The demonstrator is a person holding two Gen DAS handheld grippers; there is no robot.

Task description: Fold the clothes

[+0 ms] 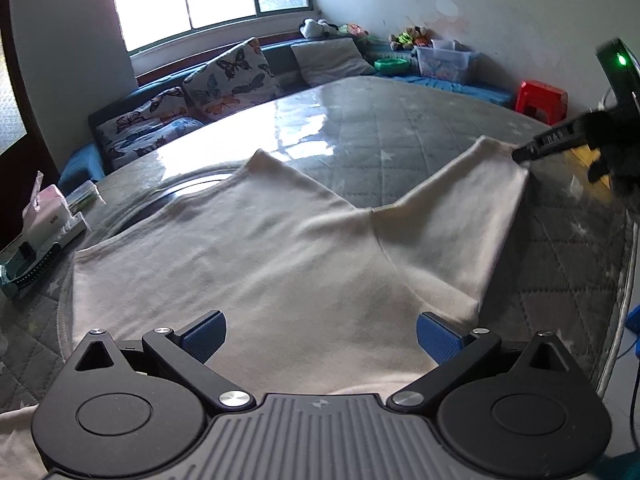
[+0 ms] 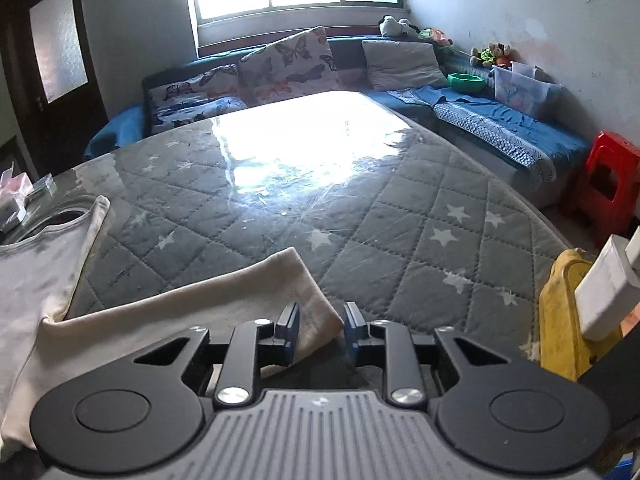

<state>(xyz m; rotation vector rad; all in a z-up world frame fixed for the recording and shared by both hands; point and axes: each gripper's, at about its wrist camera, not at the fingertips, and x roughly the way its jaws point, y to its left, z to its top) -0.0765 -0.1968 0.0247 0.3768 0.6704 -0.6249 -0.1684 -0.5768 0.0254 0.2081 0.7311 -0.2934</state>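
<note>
A cream white T-shirt (image 1: pixel 256 264) lies flat on the grey quilted table, its right sleeve (image 1: pixel 460 220) spread toward the right. My left gripper (image 1: pixel 320 336) is wide open just above the shirt's body near its lower part. My right gripper (image 2: pixel 320 320) is open around the cuff corner of the sleeve (image 2: pixel 256 292), its blue pads on either side of the cloth. It also shows in the left wrist view (image 1: pixel 532 152) at the sleeve end. The shirt's neckline (image 2: pixel 60 224) shows at the left in the right wrist view.
The table (image 2: pixel 400 216) has a glossy clear cover over a star-patterned quilt. A tissue box and small items (image 1: pixel 44 232) sit at its left edge. A red stool (image 2: pixel 612 184), a yellow object (image 2: pixel 564 312) and a sofa with cushions (image 2: pixel 280 68) stand beyond.
</note>
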